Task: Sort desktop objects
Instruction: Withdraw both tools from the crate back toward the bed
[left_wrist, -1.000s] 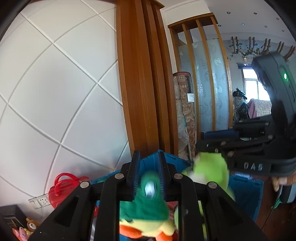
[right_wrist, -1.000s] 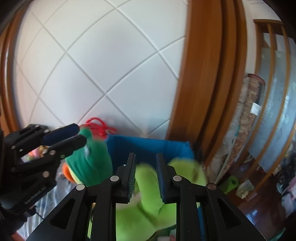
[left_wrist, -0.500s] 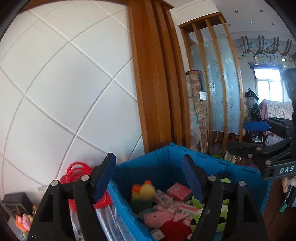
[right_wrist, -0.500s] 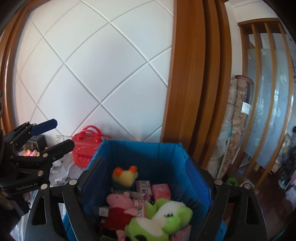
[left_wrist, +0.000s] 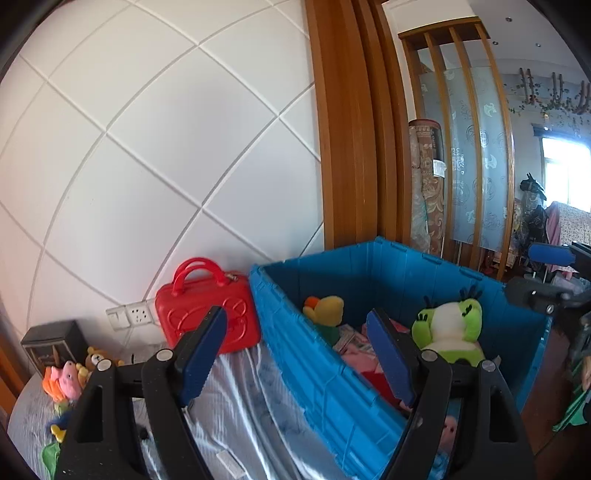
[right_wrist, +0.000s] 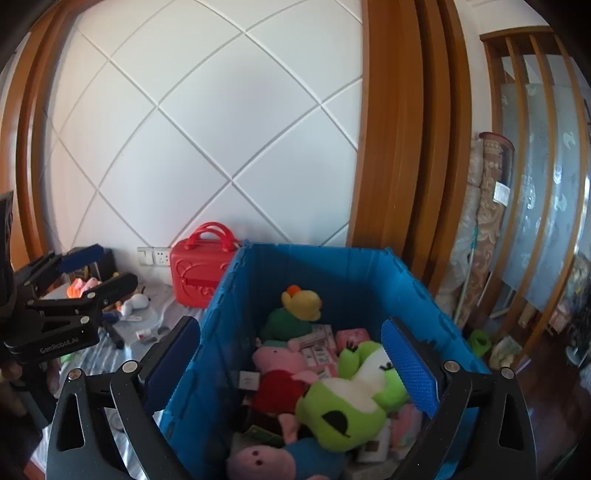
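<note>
A blue crate (right_wrist: 321, 266) holds soft toys and small boxes. A green frog plush (right_wrist: 351, 395) lies at its front right, and it also shows in the left wrist view (left_wrist: 448, 326). A green-and-yellow duck plush (right_wrist: 295, 310) sits at the back, and it also shows in the left wrist view (left_wrist: 327, 312). A pink pig plush (right_wrist: 280, 373) lies between them. My right gripper (right_wrist: 291, 365) is open and empty above the crate. My left gripper (left_wrist: 299, 354) is open and empty over the crate's left wall (left_wrist: 321, 369).
A red toy case (left_wrist: 207, 310) stands against the white wall left of the crate. More small toys (left_wrist: 66, 380) lie on the striped cloth (left_wrist: 243, 417) at far left beside a dark box (left_wrist: 51, 347). A wooden pillar (right_wrist: 391, 129) rises behind the crate.
Both grippers held plush toys one second ago. They opened, the duck and the frog dropped into the crate, and both grippers have drawn back and higher.
</note>
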